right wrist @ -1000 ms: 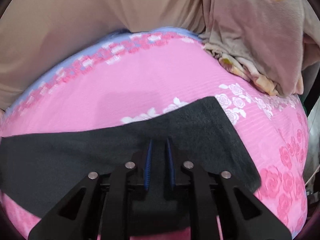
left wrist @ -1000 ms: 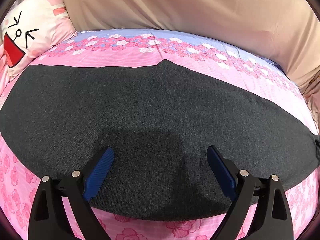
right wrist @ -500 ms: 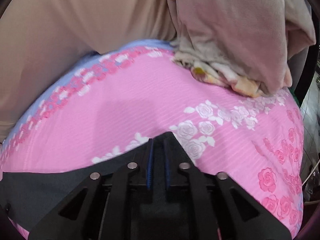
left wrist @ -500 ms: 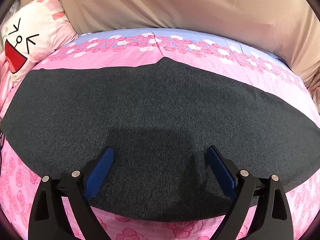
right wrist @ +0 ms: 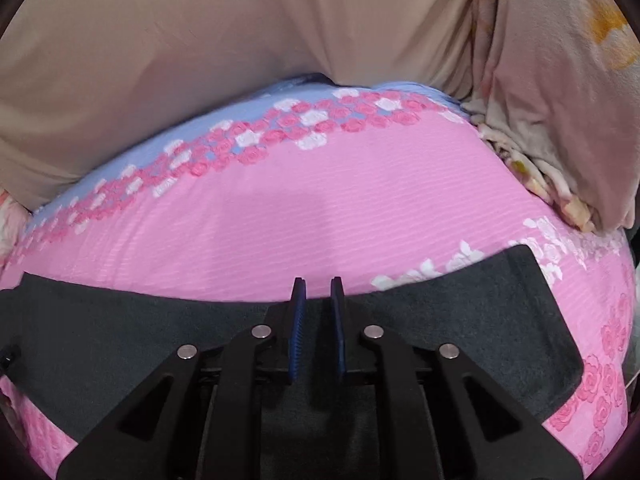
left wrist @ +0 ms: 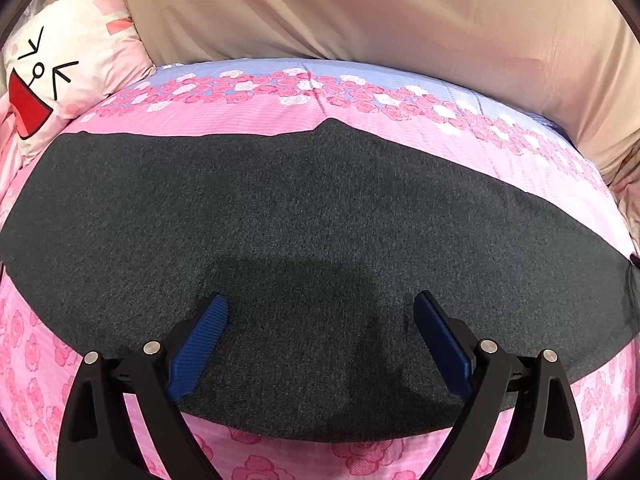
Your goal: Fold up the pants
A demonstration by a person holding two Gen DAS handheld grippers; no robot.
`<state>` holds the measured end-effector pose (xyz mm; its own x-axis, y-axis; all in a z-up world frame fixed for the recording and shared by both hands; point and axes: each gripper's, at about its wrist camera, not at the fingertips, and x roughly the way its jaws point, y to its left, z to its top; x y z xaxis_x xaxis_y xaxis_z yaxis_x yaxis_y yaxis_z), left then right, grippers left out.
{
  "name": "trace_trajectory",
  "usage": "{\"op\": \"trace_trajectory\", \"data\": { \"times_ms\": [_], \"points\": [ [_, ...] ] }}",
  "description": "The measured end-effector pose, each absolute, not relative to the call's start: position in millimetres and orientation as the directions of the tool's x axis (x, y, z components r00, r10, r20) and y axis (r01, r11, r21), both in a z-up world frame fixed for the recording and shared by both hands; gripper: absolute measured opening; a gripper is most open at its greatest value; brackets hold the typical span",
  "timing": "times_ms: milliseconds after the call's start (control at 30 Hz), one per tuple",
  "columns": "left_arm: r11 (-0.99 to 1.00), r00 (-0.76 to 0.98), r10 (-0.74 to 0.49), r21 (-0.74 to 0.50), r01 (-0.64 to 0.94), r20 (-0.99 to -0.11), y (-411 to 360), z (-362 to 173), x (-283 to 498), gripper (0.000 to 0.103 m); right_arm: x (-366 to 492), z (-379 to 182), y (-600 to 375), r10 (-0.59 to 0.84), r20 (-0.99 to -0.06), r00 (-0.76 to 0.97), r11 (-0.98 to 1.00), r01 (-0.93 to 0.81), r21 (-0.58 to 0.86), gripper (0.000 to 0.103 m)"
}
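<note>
The dark grey pants lie flat and spread wide across the bed, on its pink rose-printed sheet, with one end reaching toward the bed's right side. The left gripper hangs over the near part of the cloth, its blue fingers spread wide apart with nothing between them. The right gripper is over the far edge of the pants, its fingers drawn nearly together; whether any cloth is pinched there cannot be told. A cartoon-face pillow sits at the far left, a beige cloth hangs behind, and a crumpled blanket lies at the far right.
</note>
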<state>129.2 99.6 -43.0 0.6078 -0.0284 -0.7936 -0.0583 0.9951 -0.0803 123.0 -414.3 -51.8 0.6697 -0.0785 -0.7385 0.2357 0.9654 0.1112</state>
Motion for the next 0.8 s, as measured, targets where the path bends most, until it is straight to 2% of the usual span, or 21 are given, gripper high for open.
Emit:
{"op": "trace_trajectory", "data": {
  "times_ms": [100, 200, 267, 300, 467, 700, 733, 767, 800],
  "points": [
    [0.995, 0.609, -0.029, -0.080, -0.057, -0.793, 99.2, -43.0, 128.1, 0.092, 108.6, -47.8, -439.5, -0.142, -0.731, 0.668, 0.943, 0.315, 0.105, 0.014],
    [0.992, 0.618, -0.053, -0.112, -0.057, -0.785, 103.7, -42.0, 126.4, 0.092, 52.9, -37.4, -472.0, -0.209, -0.684, 0.699, 0.903, 0.406, 0.139, 0.021],
    [0.990, 0.624, -0.062, -0.125, -0.059, -0.779, 105.7, -41.3, 125.1, 0.092, 23.5, -34.5, -489.6, -0.268, -0.671, 0.691, 0.867, 0.477, 0.145, 0.038],
    [0.990, 0.627, -0.063, -0.129, -0.060, -0.776, 106.0, -40.8, 124.4, 0.092, 9.7, -36.3, -497.6, -0.296, -0.668, 0.683, 0.849, 0.509, 0.144, 0.042],
    [0.989, 0.658, -0.059, -0.133, -0.063, -0.750, 105.8, -36.2, 118.3, 0.092, -16.7, -45.2, -512.5, -0.294, -0.685, 0.667, 0.831, 0.532, 0.162, 0.043],
    [0.982, 0.677, -0.067, -0.168, -0.084, -0.733, 113.6, -33.1, 114.6, 0.092, 12.2, -68.4, -528.9, -0.193, -0.730, 0.655, 0.793, 0.543, 0.278, 0.043],
    [0.981, 0.678, -0.074, -0.177, -0.084, -0.732, 115.0, -33.0, 114.5, 0.092, 15.5, -67.6, -530.7, -0.191, -0.735, 0.650, 0.787, 0.549, 0.281, 0.038],
    [0.980, 0.679, -0.077, -0.182, -0.085, -0.730, 115.9, -33.0, 114.1, 0.092, 16.1, -64.9, -530.7, -0.188, -0.734, 0.652, 0.787, 0.547, 0.284, 0.010],
    [0.978, 0.681, -0.082, -0.190, -0.085, -0.727, 116.8, -32.7, 113.3, 0.092, 14.5, -60.2, -530.1, -0.183, -0.722, 0.668, 0.789, 0.537, 0.297, 0.010]
  ]
}}
